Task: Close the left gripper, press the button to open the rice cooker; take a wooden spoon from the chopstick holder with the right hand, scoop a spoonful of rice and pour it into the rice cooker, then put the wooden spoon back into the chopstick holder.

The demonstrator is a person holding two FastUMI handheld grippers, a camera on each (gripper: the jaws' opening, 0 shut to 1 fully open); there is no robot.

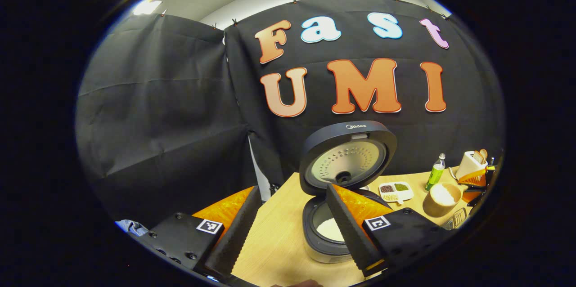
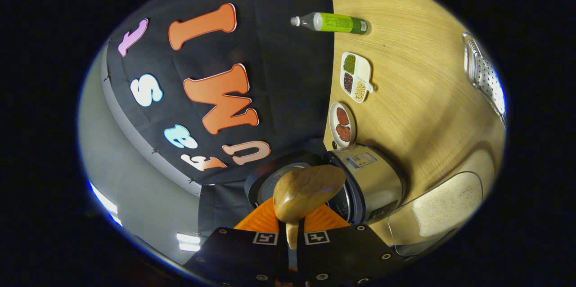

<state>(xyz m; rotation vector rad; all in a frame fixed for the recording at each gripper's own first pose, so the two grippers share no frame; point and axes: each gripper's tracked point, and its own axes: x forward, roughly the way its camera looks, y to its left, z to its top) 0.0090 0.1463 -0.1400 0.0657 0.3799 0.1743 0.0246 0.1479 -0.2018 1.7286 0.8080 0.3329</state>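
My left gripper (image 1: pixel 288 228) hangs with its fingers (image 1: pixel 236 228) spread wide, gripping nothing, over the bench (image 1: pixel 279 237) in front of the rice cooker (image 1: pixel 326 233). The cooker's lid (image 1: pixel 347 156) stands up open, and white rice lies in the pot below it. Past the cooker, toward the bench's far edge, sit a divided dish of beans (image 1: pixel 396 190) and a green bottle (image 1: pixel 435 172); nearer the right edge is a bowl of rice (image 1: pixel 442 198).

My right gripper (image 2: pixel 291 228) has its fingers pressed together on the handle of the wooden spoon (image 2: pixel 306 192), pinching it. In the right gripper view, which is rolled on its side, the spoon's bowl sits in front of the cooker's open mouth (image 2: pixel 355 183); I cannot tell whether any rice lies in the spoon. The rice bowl (image 2: pixel 443 208) is just beside the cooker, and a small plate with red pieces (image 2: pixel 342 125) lies at the bench's far edge behind it. A perforated metal rack (image 2: pixel 486 75) stands well apart at the near edge.
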